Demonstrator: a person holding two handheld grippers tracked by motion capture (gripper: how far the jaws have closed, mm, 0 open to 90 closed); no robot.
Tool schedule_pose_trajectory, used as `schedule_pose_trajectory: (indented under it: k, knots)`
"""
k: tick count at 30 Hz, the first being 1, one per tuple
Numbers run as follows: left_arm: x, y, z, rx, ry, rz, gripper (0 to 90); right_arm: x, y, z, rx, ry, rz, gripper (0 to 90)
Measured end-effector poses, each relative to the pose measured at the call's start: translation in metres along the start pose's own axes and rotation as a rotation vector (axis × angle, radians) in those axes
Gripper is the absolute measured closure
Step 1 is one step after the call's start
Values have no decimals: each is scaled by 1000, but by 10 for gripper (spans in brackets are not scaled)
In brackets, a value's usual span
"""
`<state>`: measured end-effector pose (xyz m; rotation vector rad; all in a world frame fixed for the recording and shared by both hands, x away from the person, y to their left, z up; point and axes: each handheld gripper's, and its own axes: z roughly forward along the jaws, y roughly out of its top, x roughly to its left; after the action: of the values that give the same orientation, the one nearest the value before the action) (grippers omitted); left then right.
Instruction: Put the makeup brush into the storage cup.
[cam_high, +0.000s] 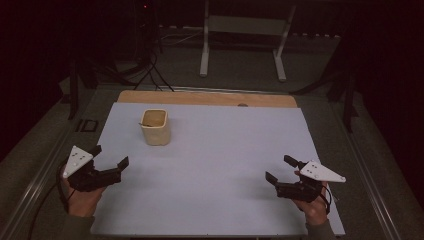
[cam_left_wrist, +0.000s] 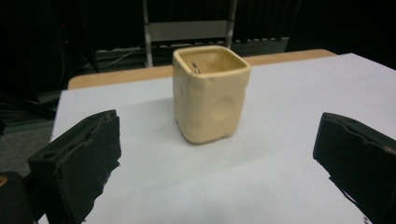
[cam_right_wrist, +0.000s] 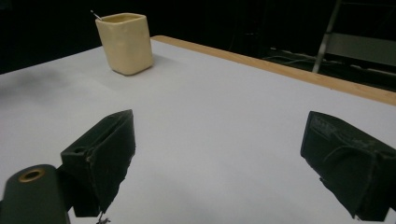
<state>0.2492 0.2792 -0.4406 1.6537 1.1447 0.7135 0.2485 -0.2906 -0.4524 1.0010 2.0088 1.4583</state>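
Observation:
A squarish cream-yellow cup (cam_high: 155, 127) stands upright on the white sheet (cam_high: 215, 165), toward the back left. A thin metal stick (cam_left_wrist: 195, 67) leans inside it, its tip just above the rim. My left gripper (cam_high: 110, 156) hovers at the sheet's front-left edge, open, nothing between its jaws, pointed at the cup (cam_left_wrist: 210, 93). My right gripper (cam_high: 281, 169) is at the front right, open and holding nothing. From there the cup (cam_right_wrist: 125, 43) sits far off at the upper left.
The white sheet covers a wooden table whose bare far edge (cam_high: 207, 97) shows behind it. Beyond the table stands a white metal frame (cam_high: 243, 37) on the dark floor, with black cables (cam_high: 150, 70) at the back left.

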Motion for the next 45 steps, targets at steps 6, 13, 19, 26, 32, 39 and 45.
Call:
schedule_pose_trajectory:
  k: [6, 13, 19, 26, 32, 39, 45]
  knots:
    - [-2, -11, -5, 3, -2, 12, 21, 1, -4, -3, 3, -20, -8, 100]
    - [-1, -20, -15, -9, 8, 12, 22, 3, -10, -3, 16, -43, -21, 99]
    - [-1, -26, -22, -6, 15, 21, 22, 2, -12, -6, 11, -48, -13, 100]
    - [1, -33, -27, 3, 14, 29, 22, 0, -15, -11, 5, -56, -15, 100]
    - [0, -37, -29, 8, -4, 38, 22, -1, -18, -13, 9, -52, -26, 100]
    - [-2, -38, -28, 16, -77, 53, 21, 1, -19, -12, 12, -18, -44, 99]
    - [-7, -38, -26, 24, -116, 73, 20, 3, -19, -11, 13, 15, -66, 99]
